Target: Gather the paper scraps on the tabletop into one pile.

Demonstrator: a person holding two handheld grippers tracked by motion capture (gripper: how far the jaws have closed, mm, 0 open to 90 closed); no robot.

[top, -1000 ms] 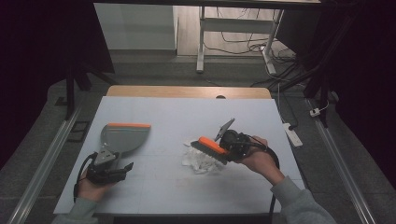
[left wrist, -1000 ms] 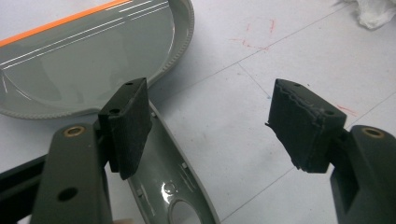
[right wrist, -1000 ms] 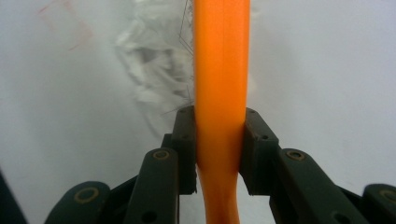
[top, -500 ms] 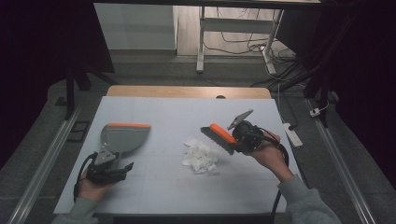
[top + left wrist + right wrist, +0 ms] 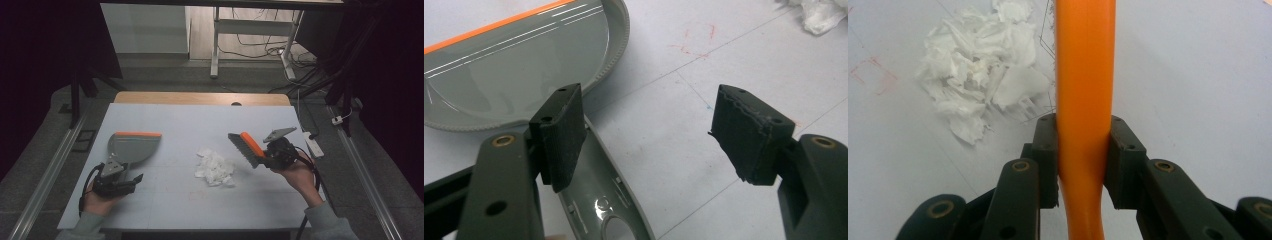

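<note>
A grey dustpan [image 5: 134, 147] with an orange front edge lies flat on the left of the white table [image 5: 190, 120]. Its handle [image 5: 599, 195] runs under the left jaw of my left gripper [image 5: 649, 107], which stands open with bare table between the pads. In the high view that left gripper [image 5: 131, 179] rests just in front of the pan. My right gripper [image 5: 267, 157] is shut on the orange handle [image 5: 1083, 75] of a brush [image 5: 245, 147], held above the table to the right of a pile of crumpled white paper [image 5: 215, 167].
A wooden strip [image 5: 200, 98] edges the far side of the table. A white power strip [image 5: 314, 144] lies beside the right edge, with cables and a metal stand on the floor beyond. Faint red marks [image 5: 696, 40] show on the tabletop.
My right gripper has carried the brush to the right, off the paper pile. The left gripper and the dustpan have stayed where they were.
</note>
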